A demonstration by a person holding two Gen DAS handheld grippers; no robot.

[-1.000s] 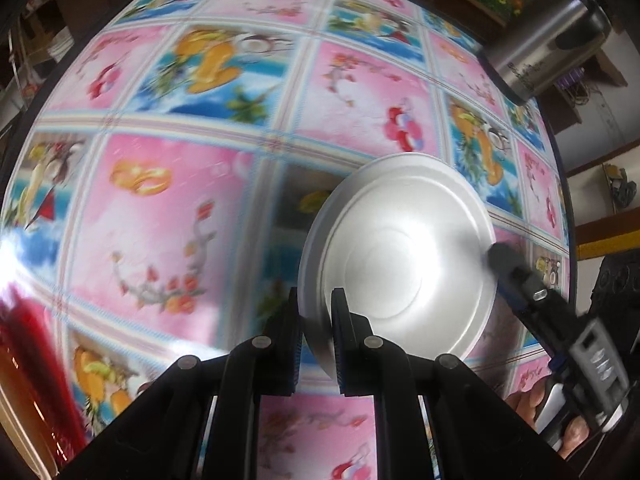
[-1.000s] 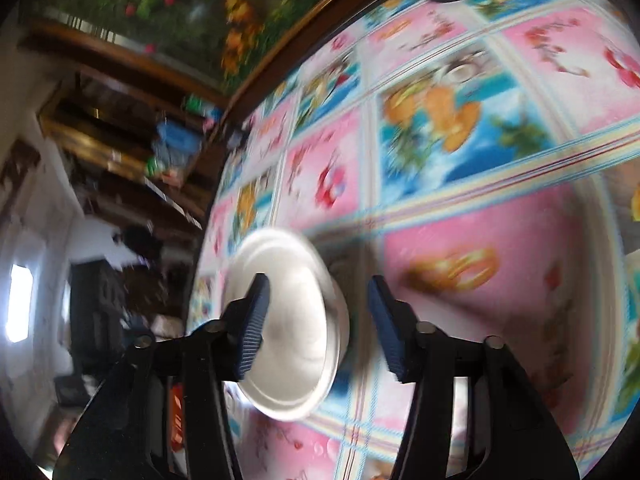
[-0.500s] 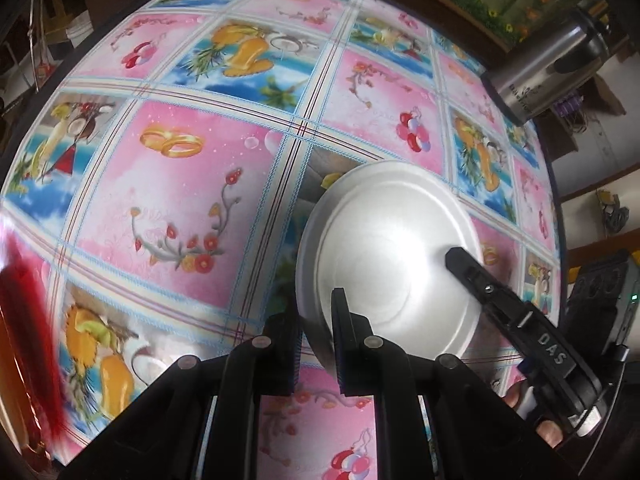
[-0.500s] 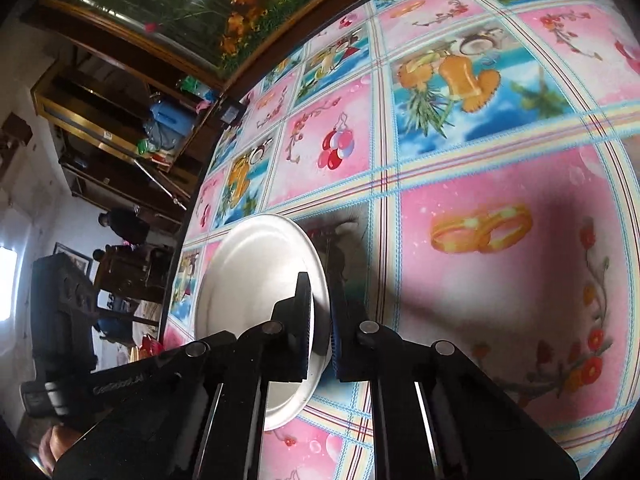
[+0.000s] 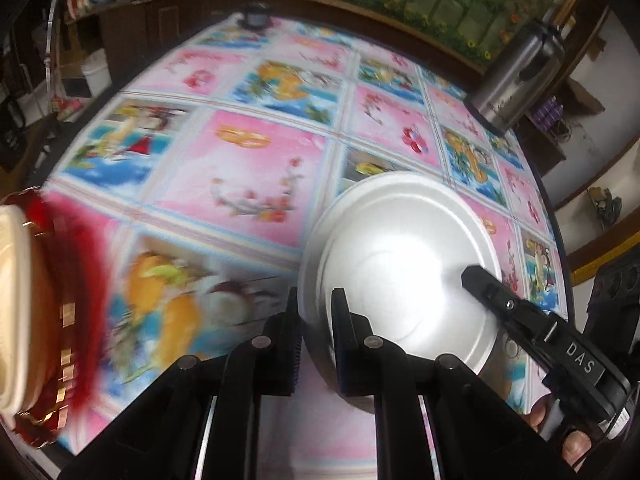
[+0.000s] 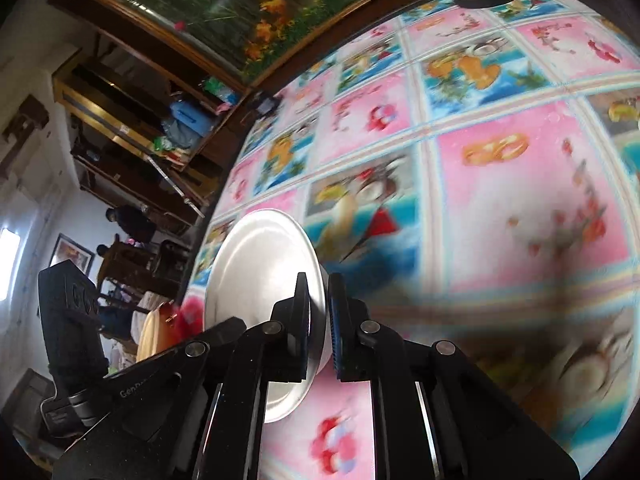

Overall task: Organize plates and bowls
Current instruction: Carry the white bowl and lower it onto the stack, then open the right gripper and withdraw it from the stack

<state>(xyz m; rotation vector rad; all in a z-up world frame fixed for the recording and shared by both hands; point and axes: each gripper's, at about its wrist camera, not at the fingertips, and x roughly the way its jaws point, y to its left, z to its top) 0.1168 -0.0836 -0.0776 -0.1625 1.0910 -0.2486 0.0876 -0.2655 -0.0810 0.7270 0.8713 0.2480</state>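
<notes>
**Bright daylight, smeared edges**

Both fisheye views bend the tablecloth (image 5: 248, 168) into a dome with dark corners. Motion blur smears its prints, worst near the frame edges. A white glare sits on the metal plate (image 5: 400, 264); light possibly enters from the window (image 6: 10, 268).

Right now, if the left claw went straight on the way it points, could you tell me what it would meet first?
Beyond the metal plate that the left claw already grips, probably only the patterned tablecloth; depth is unclear.

A lived-in home dining room: table under a pink pictured oilcloth (image 5: 248, 168), steel flask (image 5: 516, 80), cluttered wooden shelves (image 6: 132, 128), framed picture (image 6: 72, 256), people (image 6: 128, 224) seated beyond.
</notes>
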